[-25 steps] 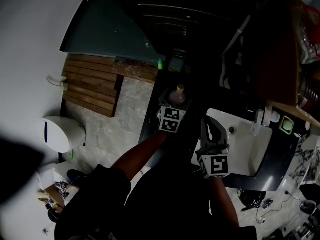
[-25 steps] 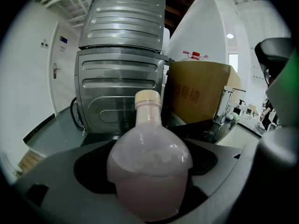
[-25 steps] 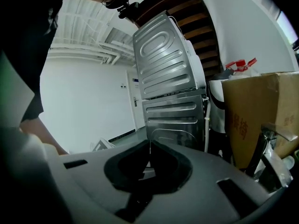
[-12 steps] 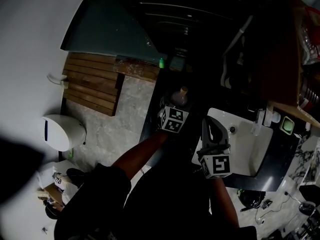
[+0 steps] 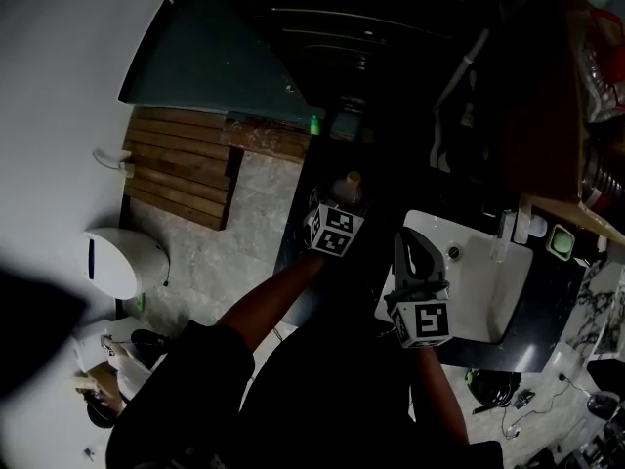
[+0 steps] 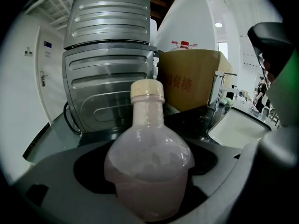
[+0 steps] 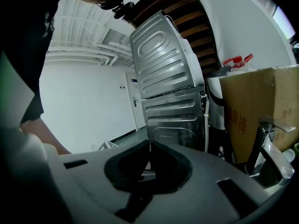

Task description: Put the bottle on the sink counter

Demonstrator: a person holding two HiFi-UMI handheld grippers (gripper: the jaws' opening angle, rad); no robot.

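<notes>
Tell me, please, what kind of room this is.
Probably a bathroom or laundry corner: a white sink with a tap sits in a dark counter, a slatted wooden mat lies on the floor, and a ribbed metal appliance stands nearby.

A wooden slatted mat (image 5: 181,164) lies on the pale stone floor (image 5: 239,237) beside a white wall (image 5: 59,76).

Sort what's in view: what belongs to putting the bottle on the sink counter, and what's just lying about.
Job in hand:
- bottle, gripped in the left claw
- sink counter
- white sink basin

Lying about:
- cardboard box
- ribbed steel appliance
- faucet
- wooden slat mat
- right claw, shut and empty
</notes>
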